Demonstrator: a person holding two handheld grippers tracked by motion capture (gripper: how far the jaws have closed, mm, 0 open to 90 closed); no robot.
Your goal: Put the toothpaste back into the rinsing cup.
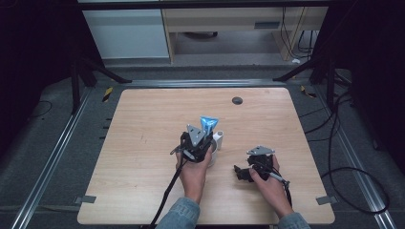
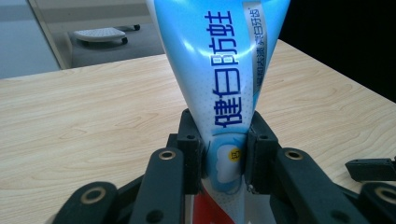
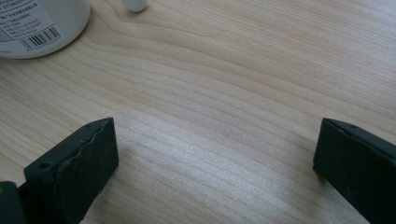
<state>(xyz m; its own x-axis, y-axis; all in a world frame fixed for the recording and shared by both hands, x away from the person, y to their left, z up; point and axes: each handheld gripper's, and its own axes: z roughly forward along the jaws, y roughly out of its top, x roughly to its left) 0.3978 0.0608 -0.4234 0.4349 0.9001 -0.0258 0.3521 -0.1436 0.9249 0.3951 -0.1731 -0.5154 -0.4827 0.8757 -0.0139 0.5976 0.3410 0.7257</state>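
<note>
A light-blue toothpaste tube with dark-blue print stands upright between the pads of my left gripper, which is shut on its lower part. From above, the tube's flat blue end sticks up beyond the left gripper, right beside a white container. My right gripper rests low over the table to the right, open, jaws wide apart with only bare wood between them. The white container, with a barcode label, lies ahead of it at the upper left.
The wooden table has a dark round grommet near its far edge. A small white rounded piece sits beside the container. Cables trail from both grippers toward the near edge. Black frame legs stand beyond the table's far corners.
</note>
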